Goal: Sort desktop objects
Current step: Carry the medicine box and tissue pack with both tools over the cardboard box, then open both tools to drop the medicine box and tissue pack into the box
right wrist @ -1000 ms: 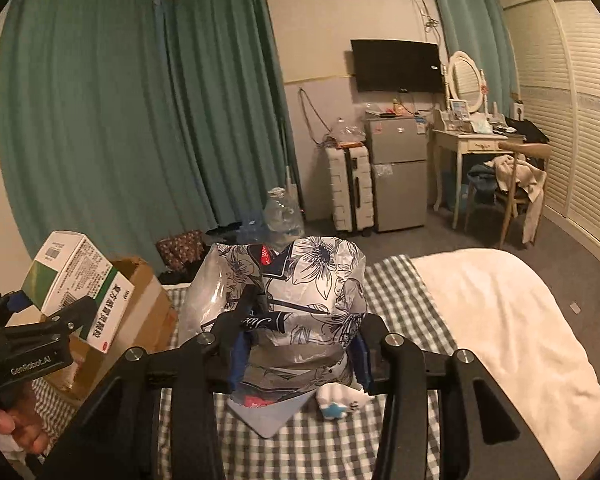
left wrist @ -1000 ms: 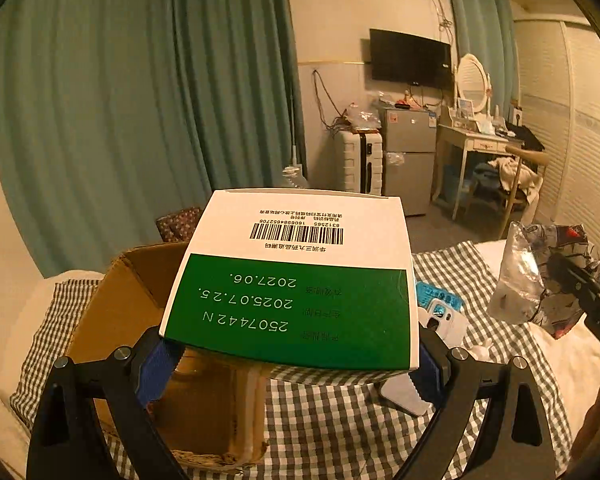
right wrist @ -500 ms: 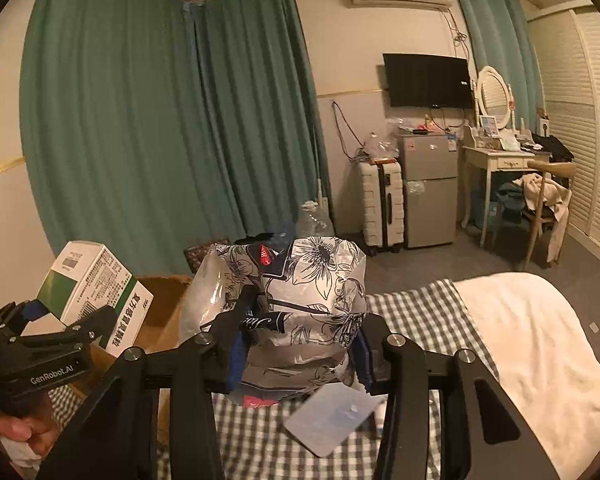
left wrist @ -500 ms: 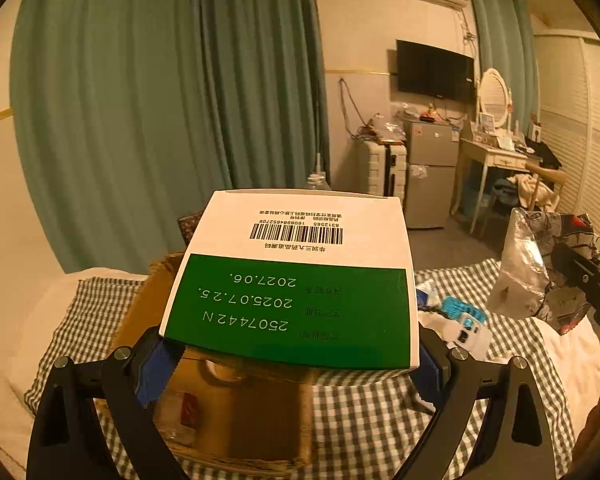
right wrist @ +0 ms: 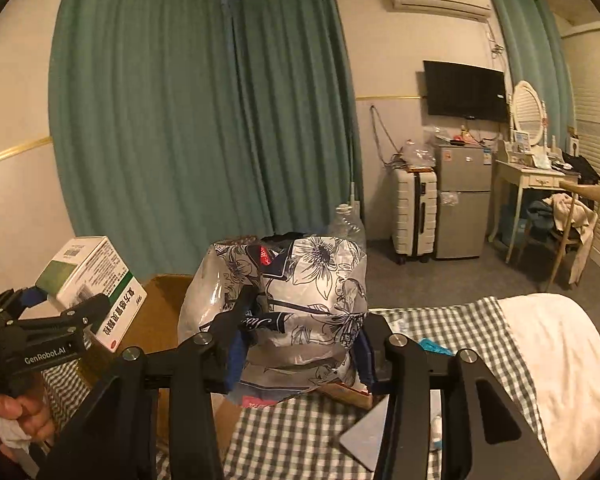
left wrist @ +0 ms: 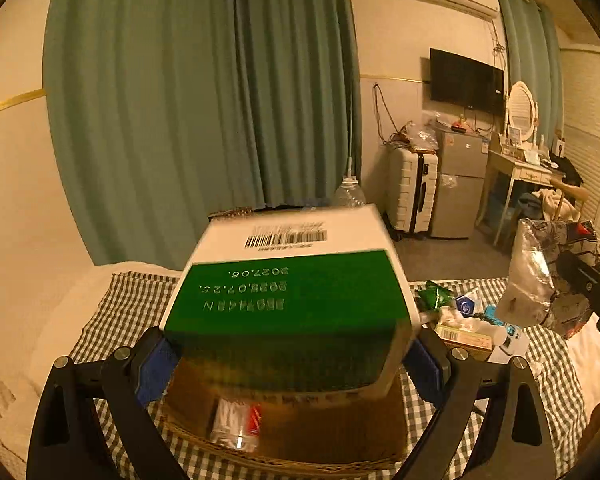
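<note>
blurred: medicine box point(left wrist: 288, 300) print | hidden: cardboard box point(left wrist: 300, 420) interior, mostly behind it

On the green and white medicine box point(left wrist: 288, 300) I read "2027.06." and a barcode; the lines below blur. In the right wrist view, my left gripper point(right wrist: 56, 320) carries "GenRobot.AI" on its arm.

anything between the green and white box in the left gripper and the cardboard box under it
Nothing visible blocks it. The left gripper holds the medicine box right above the open cardboard box, whose mouth is clear; only small items lie at its bottom.
</note>
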The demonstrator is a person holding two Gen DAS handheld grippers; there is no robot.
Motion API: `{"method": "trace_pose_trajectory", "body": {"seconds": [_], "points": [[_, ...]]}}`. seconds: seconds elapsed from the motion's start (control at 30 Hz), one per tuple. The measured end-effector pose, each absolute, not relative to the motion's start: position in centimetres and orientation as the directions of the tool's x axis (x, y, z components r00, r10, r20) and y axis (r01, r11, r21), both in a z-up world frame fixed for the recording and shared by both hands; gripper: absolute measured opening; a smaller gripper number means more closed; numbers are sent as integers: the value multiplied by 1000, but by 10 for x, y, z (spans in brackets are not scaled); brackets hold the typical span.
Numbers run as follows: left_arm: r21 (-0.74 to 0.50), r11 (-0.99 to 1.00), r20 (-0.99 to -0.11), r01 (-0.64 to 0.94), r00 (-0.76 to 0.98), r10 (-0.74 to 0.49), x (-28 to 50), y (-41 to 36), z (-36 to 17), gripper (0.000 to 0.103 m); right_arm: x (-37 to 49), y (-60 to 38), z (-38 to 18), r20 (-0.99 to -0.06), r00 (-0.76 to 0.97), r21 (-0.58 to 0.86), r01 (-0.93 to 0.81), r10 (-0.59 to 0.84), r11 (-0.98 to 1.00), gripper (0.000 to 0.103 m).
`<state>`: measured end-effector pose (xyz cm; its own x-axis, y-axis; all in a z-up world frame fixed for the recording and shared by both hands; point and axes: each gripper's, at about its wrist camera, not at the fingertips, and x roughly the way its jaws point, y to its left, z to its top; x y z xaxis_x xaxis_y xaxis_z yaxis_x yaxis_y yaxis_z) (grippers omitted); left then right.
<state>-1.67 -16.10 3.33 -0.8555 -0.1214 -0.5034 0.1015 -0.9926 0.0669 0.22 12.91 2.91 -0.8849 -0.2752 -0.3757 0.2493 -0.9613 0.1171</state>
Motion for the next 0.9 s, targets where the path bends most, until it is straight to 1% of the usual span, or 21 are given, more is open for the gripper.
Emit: {"method": "trace_pose_trajectory", "body": {"seconds": [0.13, 0.3, 0.47, 0.67, 0.9], "points": [[117, -988, -505, 97, -851, -143, -19, -165, 23, 97, 1, 109, 28, -381, -878, 104, 272, -290, -957, 44], [85, -991, -523, 106, -842, -135, -24, -183, 18, 96, -3, 85, 24, -387, -867, 87, 305, -314, -948, 44], [78, -988, -551, 133, -820, -153, -33, -200, 4, 96, -11, 58, 14, -408, -845, 81, 343, -345, -936, 44], [91, -985, -594, 150, -786, -174, -45, -215, -18, 96, -21, 25, -2, -443, -819, 57, 380, -365, -923, 44], [116, -983, -634, 145, -751, -185, -54, -224, -40, 96, -44, 2, -25, -489, -787, 60, 400, -376, -915, 45]]}}
